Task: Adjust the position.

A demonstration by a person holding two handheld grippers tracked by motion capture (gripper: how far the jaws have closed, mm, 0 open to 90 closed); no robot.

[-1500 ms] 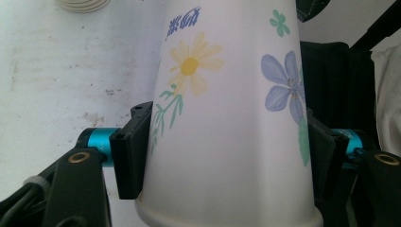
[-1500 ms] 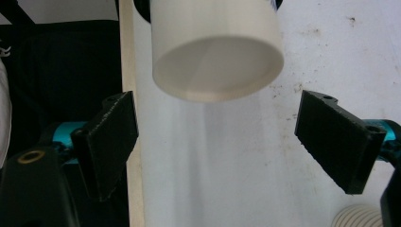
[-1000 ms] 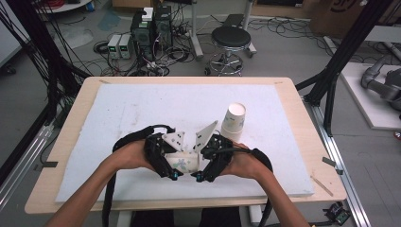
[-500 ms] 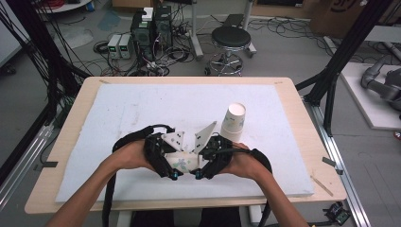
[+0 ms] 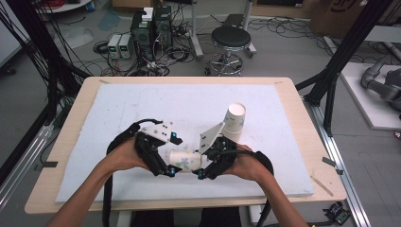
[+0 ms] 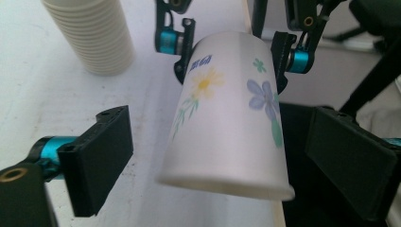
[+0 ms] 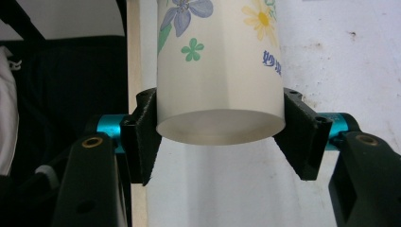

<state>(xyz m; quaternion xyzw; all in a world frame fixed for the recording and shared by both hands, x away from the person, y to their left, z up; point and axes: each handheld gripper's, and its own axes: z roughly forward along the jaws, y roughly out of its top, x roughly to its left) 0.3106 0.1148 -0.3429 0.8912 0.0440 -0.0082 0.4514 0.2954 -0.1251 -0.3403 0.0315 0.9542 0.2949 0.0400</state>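
A white paper cup [image 5: 182, 161] printed with blue and yellow flowers lies level between my two grippers near the table's front edge. My right gripper [image 7: 220, 127] is shut on its base end, a pad pressing on each side of the cup [image 7: 220, 61]. My left gripper [image 6: 222, 163] is open. Its jaws have just been opening and now stand wide of the cup's rim end [image 6: 227, 132], with a clear gap on both sides. From above, the left gripper [image 5: 171, 166] and the right gripper [image 5: 201, 166] face each other across the cup.
A stack of white paper cups [image 5: 235, 118] stands just beyond the right hand, and the stack [image 6: 90, 33] also appears in the left gripper view. A white board [image 5: 142, 104] covers the wooden table [image 5: 71, 142]. A stool and cables lie on the floor beyond.
The left gripper's jaws have spread off the cup, which stays in the right gripper. Both hands have hardly moved.
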